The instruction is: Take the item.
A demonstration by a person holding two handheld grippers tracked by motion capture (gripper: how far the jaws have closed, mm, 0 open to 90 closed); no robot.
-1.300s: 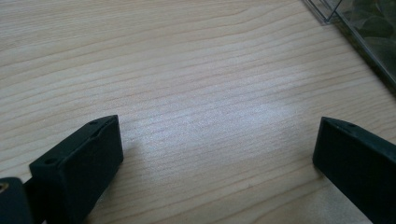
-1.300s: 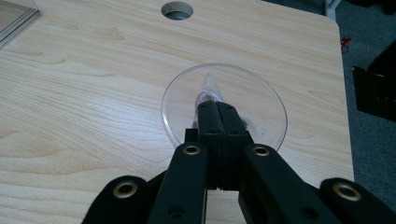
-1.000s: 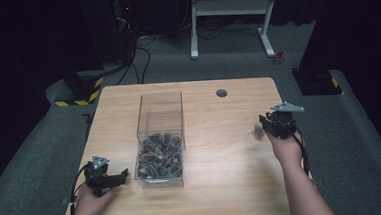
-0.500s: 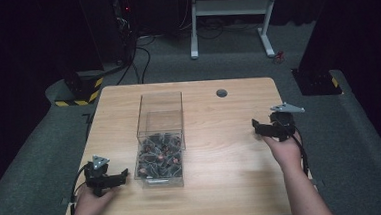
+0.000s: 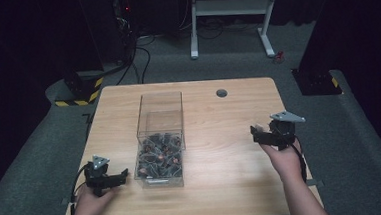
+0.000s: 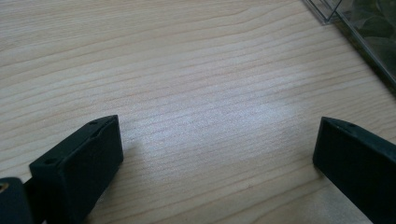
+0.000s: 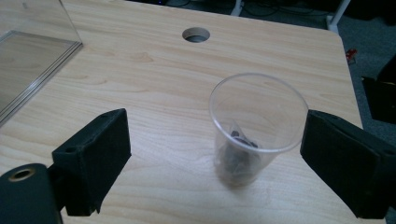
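Clear plastic was the thing that mattered here: a small cup (image 7: pixel 256 128) stood upright on the wooden table (image 5: pixel 219 111), seen from the right gripper view, with a dark little packet lying in its bottom. It sat between the 2 black jaws of the right gripper (image 7: pixel 215 161), but not evenly so. Its rim was just beside the jaw on the right of that view and well apart from the jaw on the left, so the cup lay ahead of the tool and off to that side. Those jaws stood wide apart and touched nothing. The cup's long axis ran straight up from the tabletop, across the line of closing, which judged well for a grip around its wall once the gripper was shifted to centre it.

From the high view, the right gripper (image 5: pixel 268 135) hovered near the table's right edge, far from the clear box (image 5: pixel 160 120) of dark pieces at the middle. The left gripper (image 5: pixel 113 178) rested low at the near-left corner, just beside that box, its jaws likewise spread over bare wood. The right hand (image 5: pixel 281 157) was plainly the nearer one to the cup.
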